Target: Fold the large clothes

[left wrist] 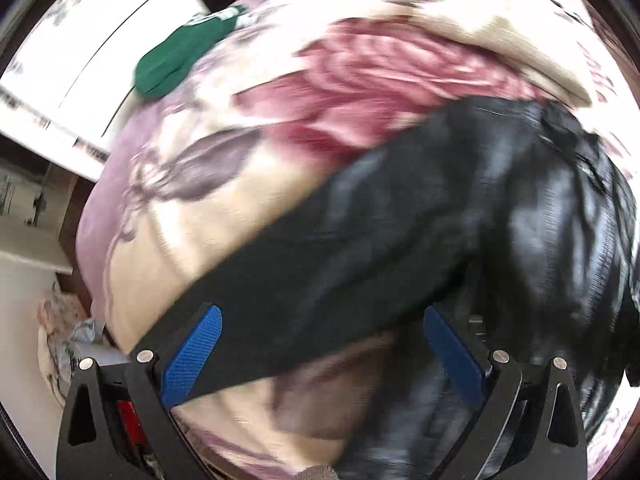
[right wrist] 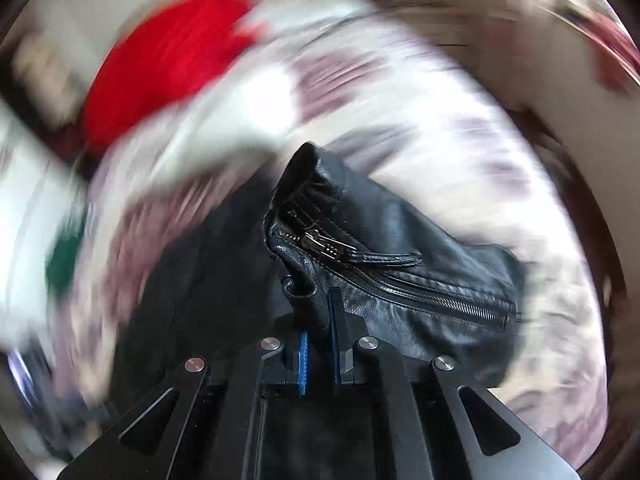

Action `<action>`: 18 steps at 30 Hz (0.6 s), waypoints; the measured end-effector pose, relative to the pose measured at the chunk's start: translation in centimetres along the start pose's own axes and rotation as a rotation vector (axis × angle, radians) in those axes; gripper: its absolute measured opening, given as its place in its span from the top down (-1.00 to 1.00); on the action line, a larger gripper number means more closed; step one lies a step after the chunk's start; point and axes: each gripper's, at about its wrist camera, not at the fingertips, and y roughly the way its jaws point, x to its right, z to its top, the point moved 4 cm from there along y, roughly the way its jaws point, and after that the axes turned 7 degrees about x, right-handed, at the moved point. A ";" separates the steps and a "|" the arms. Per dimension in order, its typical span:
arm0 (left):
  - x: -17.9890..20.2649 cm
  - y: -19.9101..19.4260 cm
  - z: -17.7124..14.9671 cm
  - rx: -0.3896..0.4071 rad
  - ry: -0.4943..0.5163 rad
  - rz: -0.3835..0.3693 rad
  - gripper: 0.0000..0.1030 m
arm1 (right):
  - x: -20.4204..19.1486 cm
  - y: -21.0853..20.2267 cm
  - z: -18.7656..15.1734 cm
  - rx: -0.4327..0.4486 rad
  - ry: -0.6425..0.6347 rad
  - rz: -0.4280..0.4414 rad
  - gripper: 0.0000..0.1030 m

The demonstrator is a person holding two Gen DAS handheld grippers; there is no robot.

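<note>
A black leather jacket (left wrist: 500, 216) lies across a flowered bedspread (left wrist: 192, 184). In the left wrist view a matte black part of it stretches across in front of my left gripper (left wrist: 320, 320), whose blue pads (left wrist: 192, 356) stand wide apart, open, with the cloth over them. In the right wrist view my right gripper (right wrist: 318, 344) is shut on a fold of the jacket (right wrist: 400, 264) beside its zipper (right wrist: 332, 250). That view is blurred by motion.
A green garment (left wrist: 180, 56) lies at the bed's far left, and it also shows in the right wrist view (right wrist: 64, 260). A red garment (right wrist: 160, 60) lies at the far end. A beige cloth (left wrist: 500, 36) lies far right. The floor and a low shelf (left wrist: 32, 248) are at left.
</note>
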 end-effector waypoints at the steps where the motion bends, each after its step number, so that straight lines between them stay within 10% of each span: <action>1: -1.7 0.3 -0.2 -0.005 -0.018 0.008 -1.00 | -3.1 1.1 -1.8 -0.040 -0.071 0.024 0.84; 6: -8.8 1.9 -1.8 -0.038 -0.076 0.068 -1.00 | -15.9 4.1 -14.1 -0.214 -0.454 0.116 0.84; 12: -12.1 3.7 -3.6 -0.077 -0.109 0.082 -1.00 | -20.4 5.0 -23.9 -0.316 -0.727 0.097 0.82; 18: -13.3 3.4 -3.7 -0.069 -0.112 0.067 -1.00 | -17.8 3.5 -21.6 -0.453 -0.449 0.194 0.59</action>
